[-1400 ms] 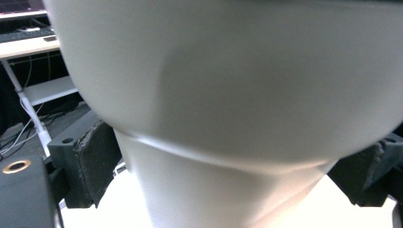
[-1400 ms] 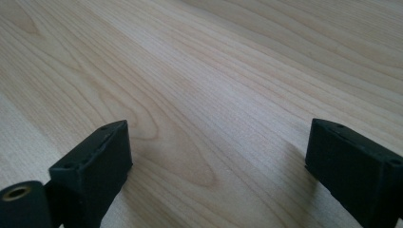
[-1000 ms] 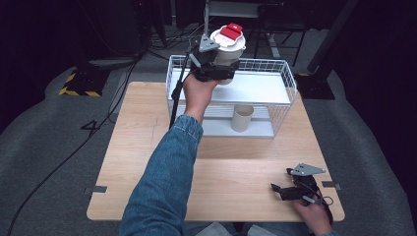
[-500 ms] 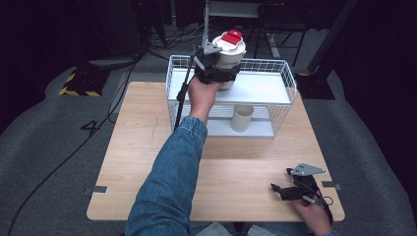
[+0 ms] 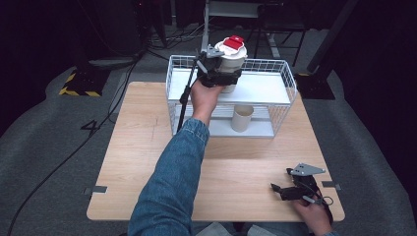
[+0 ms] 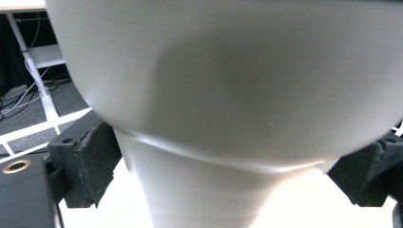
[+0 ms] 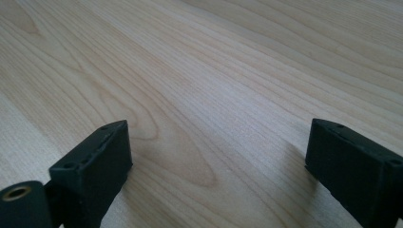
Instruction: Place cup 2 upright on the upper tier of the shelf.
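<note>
Dark studio floor surrounds a light wooden table (image 5: 147,162), my landmark throughout. High view: at the table's far edge stands a white wire rack (image 5: 285,83) with two shelves. My left gripper (image 5: 219,73) holds a white cup (image 5: 231,61) with a red-tabbed lid above the rack's upper shelf, jaws clamped on the cup's body. A second, open paper cup (image 5: 242,118) stands on the lower shelf. My right gripper (image 5: 290,191) rests at the table's near right corner, well apart from the rack.

Left gripper view: the white cup (image 6: 214,95) sits between the two black jaws, which press its narrower lower part from either side; the white shelf lies beneath.

Right gripper view: I see the jaws spread wide with nothing between them, hovering just over the table's wood grain (image 7: 214,85).
</note>
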A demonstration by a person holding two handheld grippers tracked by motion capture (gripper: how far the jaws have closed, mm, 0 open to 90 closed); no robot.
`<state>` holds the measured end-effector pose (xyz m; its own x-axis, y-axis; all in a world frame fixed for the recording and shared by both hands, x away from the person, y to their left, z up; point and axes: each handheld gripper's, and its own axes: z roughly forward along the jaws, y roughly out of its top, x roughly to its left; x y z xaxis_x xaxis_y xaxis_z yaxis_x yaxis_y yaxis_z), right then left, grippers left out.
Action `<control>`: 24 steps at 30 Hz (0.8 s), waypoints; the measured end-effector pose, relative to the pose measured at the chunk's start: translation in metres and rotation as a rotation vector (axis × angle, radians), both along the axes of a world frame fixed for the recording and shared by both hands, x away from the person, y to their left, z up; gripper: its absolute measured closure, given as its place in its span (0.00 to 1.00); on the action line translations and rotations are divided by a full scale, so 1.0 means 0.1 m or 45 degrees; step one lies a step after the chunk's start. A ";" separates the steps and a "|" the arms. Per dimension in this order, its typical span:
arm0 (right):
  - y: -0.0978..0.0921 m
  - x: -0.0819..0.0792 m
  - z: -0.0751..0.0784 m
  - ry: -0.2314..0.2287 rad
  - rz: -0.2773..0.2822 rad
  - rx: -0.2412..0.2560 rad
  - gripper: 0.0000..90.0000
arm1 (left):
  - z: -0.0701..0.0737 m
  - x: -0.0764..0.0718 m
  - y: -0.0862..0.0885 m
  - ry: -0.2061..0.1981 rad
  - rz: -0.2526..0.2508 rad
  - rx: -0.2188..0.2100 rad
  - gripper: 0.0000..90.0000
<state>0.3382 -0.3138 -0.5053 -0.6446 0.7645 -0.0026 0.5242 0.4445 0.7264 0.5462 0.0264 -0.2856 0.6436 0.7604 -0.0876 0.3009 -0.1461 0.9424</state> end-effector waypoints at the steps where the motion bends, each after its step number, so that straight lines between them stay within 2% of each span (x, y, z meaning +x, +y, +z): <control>1: 0.00 0.00 0.00 0.000 0.000 0.000 0.09 | 0.00 0.00 -0.01 0.002 -0.002 0.001 0.11; 12: 0.00 0.00 0.00 0.000 0.000 -0.001 0.09 | -0.03 -0.02 -0.01 -0.019 -0.005 0.009 0.11; 19: 0.00 0.00 0.00 0.000 0.000 0.000 0.09 | -0.02 -0.03 -0.02 -0.012 0.014 0.007 0.11; 24: 0.00 0.00 0.00 0.000 0.000 -0.001 0.09 | -0.02 -0.02 -0.02 -0.006 0.005 0.001 0.10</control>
